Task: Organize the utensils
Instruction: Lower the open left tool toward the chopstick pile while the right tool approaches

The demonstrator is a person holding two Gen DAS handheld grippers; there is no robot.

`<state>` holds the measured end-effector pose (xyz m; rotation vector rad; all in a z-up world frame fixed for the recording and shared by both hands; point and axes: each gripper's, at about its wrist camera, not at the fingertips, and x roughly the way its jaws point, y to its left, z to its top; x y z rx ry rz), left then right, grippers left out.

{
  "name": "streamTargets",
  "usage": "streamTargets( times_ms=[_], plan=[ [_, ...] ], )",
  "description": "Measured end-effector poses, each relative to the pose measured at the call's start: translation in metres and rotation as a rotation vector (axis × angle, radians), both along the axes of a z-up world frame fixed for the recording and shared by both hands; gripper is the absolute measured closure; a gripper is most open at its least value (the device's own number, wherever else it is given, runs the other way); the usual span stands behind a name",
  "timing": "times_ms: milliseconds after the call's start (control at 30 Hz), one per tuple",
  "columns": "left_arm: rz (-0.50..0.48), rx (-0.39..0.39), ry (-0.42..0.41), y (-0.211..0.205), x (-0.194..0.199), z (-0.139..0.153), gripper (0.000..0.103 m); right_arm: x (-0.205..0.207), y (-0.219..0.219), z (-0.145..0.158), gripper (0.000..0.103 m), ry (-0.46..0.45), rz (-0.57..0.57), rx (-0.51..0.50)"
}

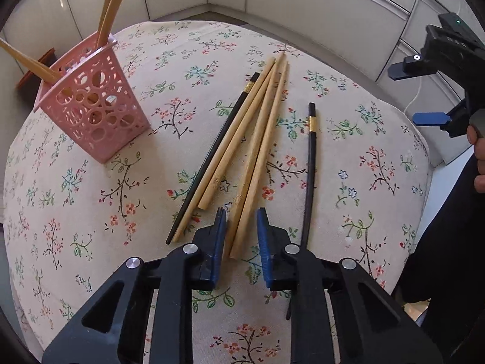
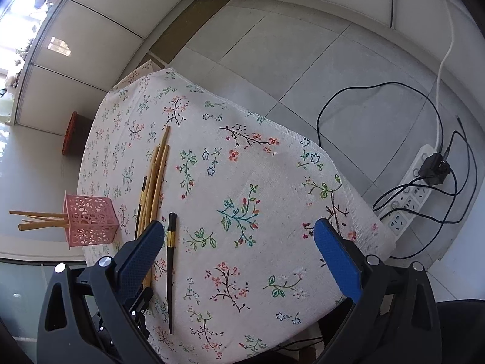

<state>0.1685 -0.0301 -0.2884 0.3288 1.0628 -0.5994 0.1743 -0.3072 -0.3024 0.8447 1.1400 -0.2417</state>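
Left wrist view: left gripper points down at the floral tablecloth, jaws narrow and bracketing the near ends of 2 bamboo chopsticks. A gap shows between each blue pad and the sticks, so no firm clamp is confirmed yet. 2 more bamboo chopsticks lie just left in the same fan, alongside 1 black chopstick. A 2nd black chopstick with a gold band lies apart on the right, its near end passing beside the right finger. Pink perforated basket stands far left and already holds several bamboo chopsticks, tilted outward. Right gripper shows at the far right edge, jaws wide, nothing between them, with part of the person's hand behind it. Right wrist view: right gripper hangs above the cloth with jaws wide, empty. The banded black chopstick lies just right of its left finger; the bamboo cluster lies beyond, the basket further left. A power strip sits on the floor at right. Progress estimate: partly done. 6 sticks are left on the cloth, 4 bamboo and 2 black.
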Motion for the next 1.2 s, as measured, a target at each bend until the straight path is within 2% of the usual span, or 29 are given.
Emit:
streamTargets(
  times_ms=[233, 300, 433, 567, 733, 1000, 1200],
  plan=[
    [-0.014, 0.03, 0.015, -0.004, 0.001, -0.009, 0.082, 0.001, 0.003, -0.001, 0.007, 0.004, 0.018, -0.01],
    [-0.016, 0.01, 0.004, -0.003, 0.0, -0.003, 0.082, 0.001, 0.003, -0.001, 0.007, 0.004, 0.012, -0.008],
    [0.033, -0.031, 0.002, 0.003, 0.005, 0.003, 0.082, 0.001, 0.003, -0.001, 0.007, 0.004, 0.012, -0.01],
    [0.064, -0.022, 0.034, 0.005, 0.009, 0.0, 0.083, 0.001, 0.004, -0.001, 0.007, 0.006, 0.014, -0.016],
    [0.046, -0.017, 0.05, -0.007, 0.01, -0.003, 0.091, 0.001, 0.003, -0.001, 0.007, 0.008, 0.011, -0.015],
    [0.029, 0.021, 0.068, -0.028, 0.025, -0.001, 0.091, -0.001, -0.002, -0.003, 0.007, 0.009, -0.005, 0.006],
    [0.042, -0.002, 0.088, -0.056, 0.049, 0.007, 0.092, -0.001, -0.007, -0.004, 0.007, 0.005, -0.023, 0.04]
  ],
)
